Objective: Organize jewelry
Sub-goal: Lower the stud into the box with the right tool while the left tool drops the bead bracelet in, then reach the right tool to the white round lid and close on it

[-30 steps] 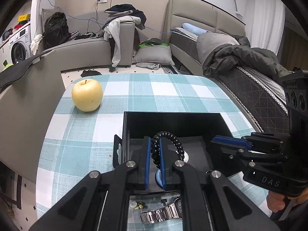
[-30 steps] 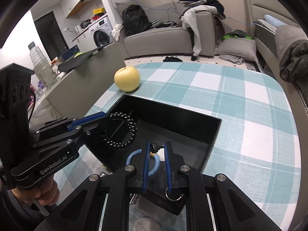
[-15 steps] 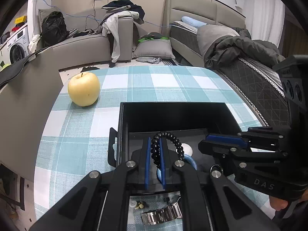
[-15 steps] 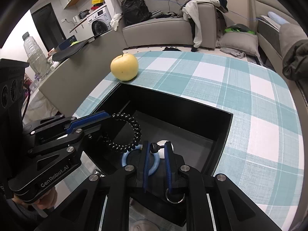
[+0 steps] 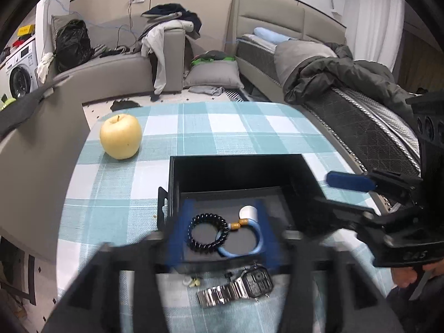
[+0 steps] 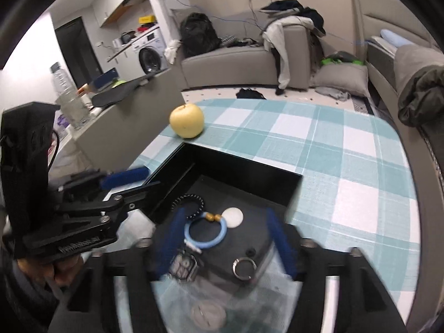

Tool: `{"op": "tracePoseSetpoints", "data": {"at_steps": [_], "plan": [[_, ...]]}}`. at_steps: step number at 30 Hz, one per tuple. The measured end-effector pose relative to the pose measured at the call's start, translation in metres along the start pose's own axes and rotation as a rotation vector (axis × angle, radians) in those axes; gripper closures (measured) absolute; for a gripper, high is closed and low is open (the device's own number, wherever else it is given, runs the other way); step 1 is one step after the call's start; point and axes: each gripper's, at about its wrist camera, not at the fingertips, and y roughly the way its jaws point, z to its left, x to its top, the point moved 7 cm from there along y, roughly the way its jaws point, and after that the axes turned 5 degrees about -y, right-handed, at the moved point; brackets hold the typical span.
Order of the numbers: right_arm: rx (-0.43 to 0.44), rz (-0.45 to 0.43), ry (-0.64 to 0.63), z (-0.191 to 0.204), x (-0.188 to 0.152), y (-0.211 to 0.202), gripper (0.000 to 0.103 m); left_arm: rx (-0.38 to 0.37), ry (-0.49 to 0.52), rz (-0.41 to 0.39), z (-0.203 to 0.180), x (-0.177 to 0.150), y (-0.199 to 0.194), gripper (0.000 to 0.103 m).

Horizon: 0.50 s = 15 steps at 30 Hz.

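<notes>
**Both bracelets lying in the tray, both tools spread**

Lower centre of the left view, left gripper (image 5: 222, 236) stands apart around the black bracelet (image 5: 208, 234) and blue bracelet (image 5: 249, 238) in the black tray (image 5: 236, 163), evidently their storage. Right gripper (image 6: 226, 238) likewise apart. Watch (image 5: 244, 284) outside, below.

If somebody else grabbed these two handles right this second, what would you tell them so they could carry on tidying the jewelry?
Left gripper: open, holding nothing.
Right gripper: open, holding nothing.
In the black box's tray: the black beaded bracelet, partly overlapping the light blue bangle; a white round piece sits at the bangle's far side.
Still out on the checked tablecloth, in front of the box: the metal watch and some small pieces beside its band.
Done: bracelet and bangle are in.
Left: probably the watch next, then the small pieces. The yellow apple is not jewelry.
</notes>
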Motion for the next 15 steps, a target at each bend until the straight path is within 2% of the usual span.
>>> {"op": "tracePoseSetpoints", "data": {"at_steps": [1,2,3,4,6,7,15], "plan": [[-0.017,-0.003,-0.013,-0.001,-0.002,-0.006,0.013,0.006,0.000,-0.014,0.000,0.000,-0.006,0.033],[-0.032,-0.001,-0.023,-0.002,-0.005,-0.010,0.009,0.009,0.003,-0.023,0.001,-0.001,-0.011,0.029],[-0.044,-0.004,-0.028,-0.003,-0.007,-0.016,0.000,0.009,0.008,-0.029,0.001,-0.002,-0.014,0.028],[-0.048,-0.009,-0.027,-0.003,-0.009,-0.019,0.000,0.014,0.012,-0.033,0.002,-0.004,-0.018,0.027],[-0.052,-0.011,-0.033,-0.002,-0.013,-0.025,0.000,0.035,0.009,-0.042,0.006,-0.008,-0.024,0.008],[-0.055,-0.006,-0.043,-0.001,-0.015,-0.027,0.000,0.050,-0.002,-0.044,0.010,-0.012,-0.027,0.003],[-0.060,0.061,-0.100,0.012,-0.039,-0.016,0.000,0.086,-0.025,0.015,0.016,-0.031,-0.022,0.001]]}}
